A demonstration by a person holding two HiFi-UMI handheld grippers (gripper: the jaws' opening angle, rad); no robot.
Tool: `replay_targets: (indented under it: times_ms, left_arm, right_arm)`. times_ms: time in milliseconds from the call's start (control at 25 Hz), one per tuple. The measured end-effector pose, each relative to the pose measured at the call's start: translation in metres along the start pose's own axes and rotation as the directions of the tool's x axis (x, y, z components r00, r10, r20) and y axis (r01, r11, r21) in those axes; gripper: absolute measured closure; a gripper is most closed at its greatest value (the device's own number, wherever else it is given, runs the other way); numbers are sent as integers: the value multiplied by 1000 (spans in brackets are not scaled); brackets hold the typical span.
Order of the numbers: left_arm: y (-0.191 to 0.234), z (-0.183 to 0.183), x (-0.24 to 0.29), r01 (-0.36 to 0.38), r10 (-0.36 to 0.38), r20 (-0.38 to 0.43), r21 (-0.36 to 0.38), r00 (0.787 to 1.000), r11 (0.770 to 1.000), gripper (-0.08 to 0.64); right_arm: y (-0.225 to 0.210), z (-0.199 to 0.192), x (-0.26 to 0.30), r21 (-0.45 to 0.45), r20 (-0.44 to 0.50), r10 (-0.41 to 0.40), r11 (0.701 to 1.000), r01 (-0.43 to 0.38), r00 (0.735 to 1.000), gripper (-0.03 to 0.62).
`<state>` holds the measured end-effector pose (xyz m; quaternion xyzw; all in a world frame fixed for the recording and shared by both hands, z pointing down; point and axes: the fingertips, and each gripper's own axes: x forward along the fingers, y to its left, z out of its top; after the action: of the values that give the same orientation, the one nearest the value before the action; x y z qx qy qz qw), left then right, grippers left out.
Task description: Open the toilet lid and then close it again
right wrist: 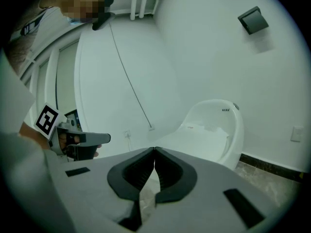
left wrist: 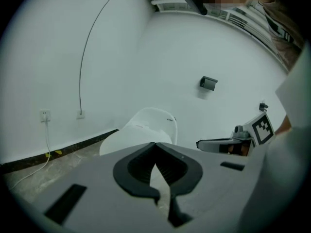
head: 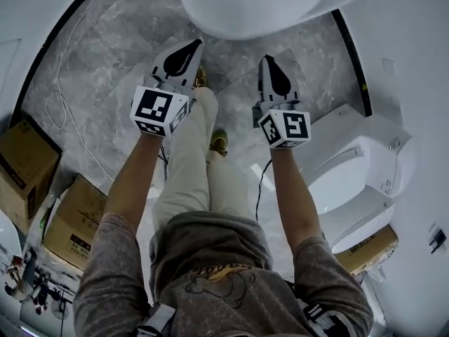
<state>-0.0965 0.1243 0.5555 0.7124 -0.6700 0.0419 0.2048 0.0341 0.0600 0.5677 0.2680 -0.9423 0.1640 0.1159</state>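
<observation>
L tongs (head: 186, 50) & R tongs (head: 271, 67) both shut, empty — closed toilet lid (head: 252, 2) just ahead, not touching.

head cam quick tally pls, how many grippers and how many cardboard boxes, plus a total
grippers: 2, the left gripper and the right gripper
cardboard boxes: 3
total: 5
</observation>
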Motion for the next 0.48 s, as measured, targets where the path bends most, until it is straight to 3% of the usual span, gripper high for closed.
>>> replay_targets:
  times_ms: [240,480]
  left_arm:
    - [35,-82,49,11,-11,-43,3,999,1000,551]
    - [55,-141,90,11,-11,-81,0,997,1000,551]
  right_arm:
    - [-21,-82,53,1,-44,25,1000,-25,999,566]
    - [-33,-130,96,19,-69,69,998,-68,995,566]
